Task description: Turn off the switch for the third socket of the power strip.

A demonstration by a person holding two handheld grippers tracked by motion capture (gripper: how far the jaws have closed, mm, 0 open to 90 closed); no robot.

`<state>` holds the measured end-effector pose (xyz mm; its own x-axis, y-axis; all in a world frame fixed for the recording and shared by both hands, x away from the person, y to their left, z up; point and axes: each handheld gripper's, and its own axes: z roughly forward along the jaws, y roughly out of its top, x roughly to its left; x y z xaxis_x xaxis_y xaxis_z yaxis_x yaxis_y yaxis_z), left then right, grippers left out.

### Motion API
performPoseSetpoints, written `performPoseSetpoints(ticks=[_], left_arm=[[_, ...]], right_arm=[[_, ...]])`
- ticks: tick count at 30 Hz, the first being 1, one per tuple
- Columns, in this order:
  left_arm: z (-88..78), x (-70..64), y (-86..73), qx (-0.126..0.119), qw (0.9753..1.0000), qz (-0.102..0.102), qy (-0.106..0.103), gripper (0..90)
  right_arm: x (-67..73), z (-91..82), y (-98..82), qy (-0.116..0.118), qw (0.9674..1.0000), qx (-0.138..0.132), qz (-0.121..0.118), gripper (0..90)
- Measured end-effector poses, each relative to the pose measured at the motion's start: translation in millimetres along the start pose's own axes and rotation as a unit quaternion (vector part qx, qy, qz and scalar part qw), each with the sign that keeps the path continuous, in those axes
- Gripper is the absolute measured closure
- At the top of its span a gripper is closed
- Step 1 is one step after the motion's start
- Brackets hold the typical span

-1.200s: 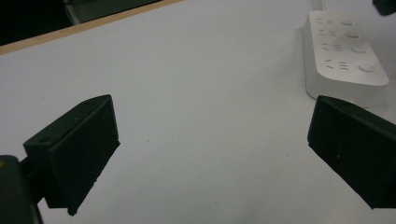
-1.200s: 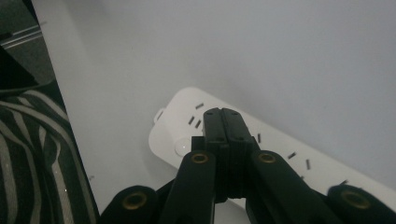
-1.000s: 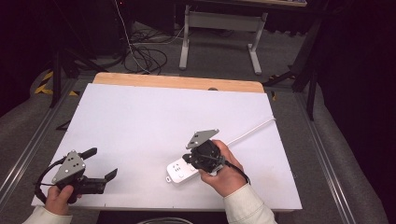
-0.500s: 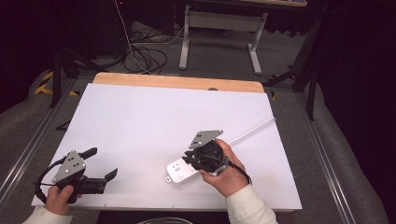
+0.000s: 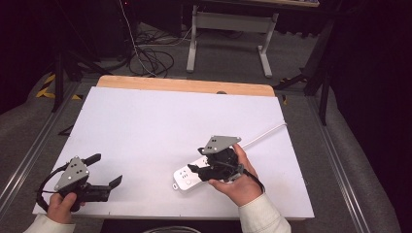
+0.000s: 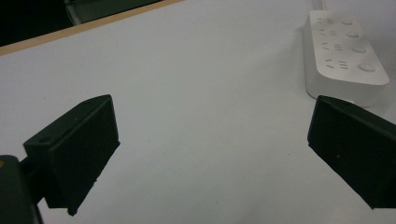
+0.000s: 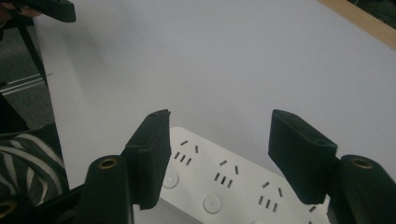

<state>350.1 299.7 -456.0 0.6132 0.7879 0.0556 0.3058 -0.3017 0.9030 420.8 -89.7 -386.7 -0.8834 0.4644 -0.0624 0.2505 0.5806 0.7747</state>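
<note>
A white power strip [image 5: 184,177] lies flat near the table's front edge, and its white cord [image 5: 265,134] runs off to the back right. My right gripper [image 5: 196,170] hovers over the strip, pointing left. Its jaws have just been opening and stand apart, with nothing pressed between them. In the right gripper view, the right gripper [image 7: 219,123] looks down on the strip's sockets and buttons [image 7: 219,186]. At the front left corner my left gripper [image 5: 104,170] rests wide open and holds nothing. In the left gripper view, the left gripper [image 6: 212,126] frames bare table, with the strip [image 6: 345,51] at the upper right.
The white table top [image 5: 160,121] has a wooden strip [image 5: 184,86] along its far edge. Metal rails [image 5: 24,160] run along both sides of the table. Behind the table are a desk frame [image 5: 228,29] and loose cables [image 5: 150,58] on the floor.
My right gripper's jaws have spread apart over the power strip, and the hand has shifted slightly to the right. The left gripper has stayed where it was.
</note>
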Motion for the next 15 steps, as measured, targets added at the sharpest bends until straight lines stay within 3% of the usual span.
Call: performPoseSetpoints(ticks=[10, 15], left_arm=[[-0.8, -0.3, 0.4, -0.003, 1.0000, 0.001, 0.002, 2.2], [-0.6, -0.3, 0.4, -0.002, 1.0000, 0.002, 0.001, 2.2]], right_arm=[[-6.4, -26.0, -14.7, -0.029, 0.9989, -0.034, 0.014, 31.3], [-10.6, -41.6, -30.4, -0.047, 0.9979, -0.035, 0.028, 29.4]])
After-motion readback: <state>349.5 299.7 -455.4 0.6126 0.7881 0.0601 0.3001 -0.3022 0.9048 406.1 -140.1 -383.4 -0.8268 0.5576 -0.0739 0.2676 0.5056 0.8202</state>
